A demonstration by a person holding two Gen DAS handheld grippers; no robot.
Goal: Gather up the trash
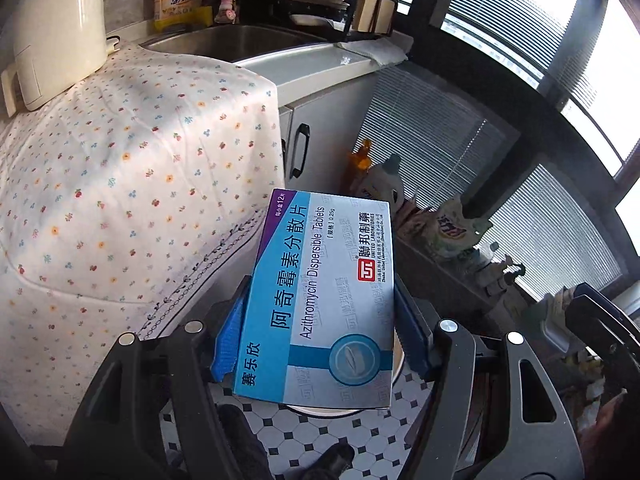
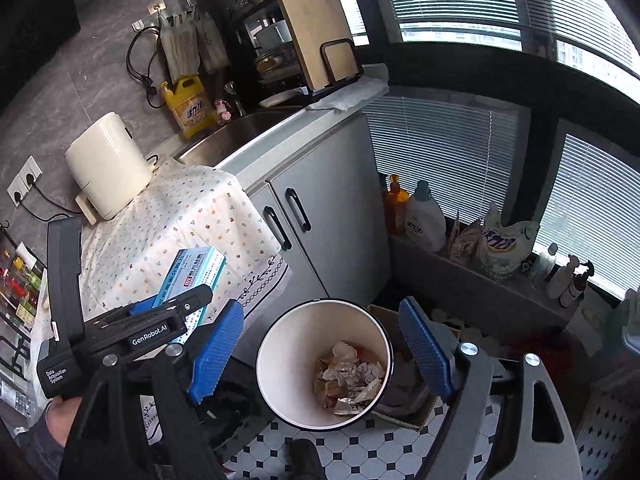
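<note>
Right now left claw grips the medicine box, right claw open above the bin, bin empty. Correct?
Not quite: the bin already holds crumpled trash, per the right wrist view. Left claw does grip the medicine box; right claw is open.

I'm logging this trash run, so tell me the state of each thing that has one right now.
left gripper: shut on medicine box
medicine box: held, closed
right gripper: open, empty
trash bin: uncovered, crumpled waste at bottom
cabinet doors: closed

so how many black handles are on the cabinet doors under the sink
2: one handle on the left door, one handle on the right door, side by side at the doors' meeting edges. The floral cloth may hide more.
</note>
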